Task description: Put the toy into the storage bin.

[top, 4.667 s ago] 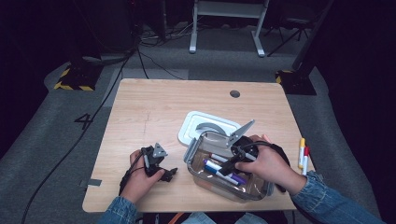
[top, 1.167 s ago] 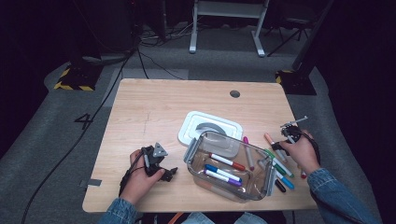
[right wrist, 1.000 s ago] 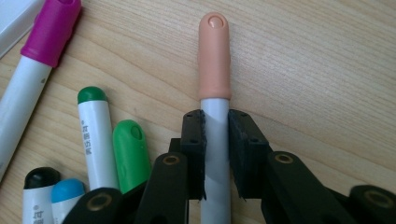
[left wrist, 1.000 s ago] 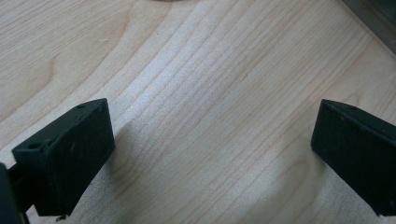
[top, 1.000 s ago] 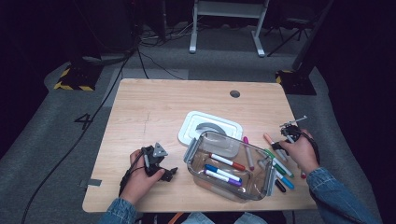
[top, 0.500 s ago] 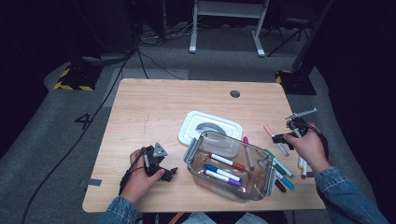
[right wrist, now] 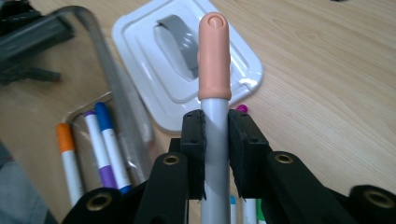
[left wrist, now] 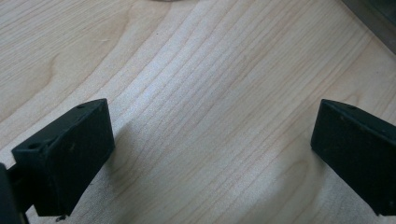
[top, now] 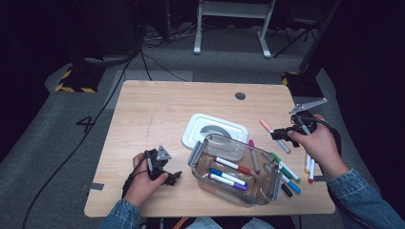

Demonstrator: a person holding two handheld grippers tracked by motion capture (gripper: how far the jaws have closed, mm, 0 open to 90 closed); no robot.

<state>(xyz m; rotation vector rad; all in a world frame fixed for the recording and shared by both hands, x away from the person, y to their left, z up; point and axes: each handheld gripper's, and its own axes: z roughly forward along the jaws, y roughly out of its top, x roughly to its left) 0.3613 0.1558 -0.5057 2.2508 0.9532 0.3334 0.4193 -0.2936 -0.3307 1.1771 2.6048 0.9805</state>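
Observation:
My right gripper (top: pixel 282 135) (right wrist: pixel 215 140) is shut on a grey marker with a peach cap (right wrist: pixel 214 65) (top: pixel 272 133), held above the table's right side. A clear plastic box (top: pixel 200 157) (right wrist: pixel 100 42) in front of the middle holds several markers (top: pixel 231 165) (right wrist: pixel 105 140). More markers (top: pixel 286 171) lie loose to the right of the box. My left gripper (top: pixel 165 167) (left wrist: pixel 212 154) rests open on the bare wood (left wrist: pixel 205 93) at the front left, nothing between its jaws.
The box's white lid (top: pixel 210 131) (right wrist: pixel 182 70) lies flat just behind the box. A round cable hole (top: pixel 240 96) sits near the table's far edge. Two more markers (top: pixel 309 167) lie near the right edge by my right hand.
My right gripper has risen from the loose markers with the peach-capped marker in its jaws and drifted back and right. The left gripper has stayed put.

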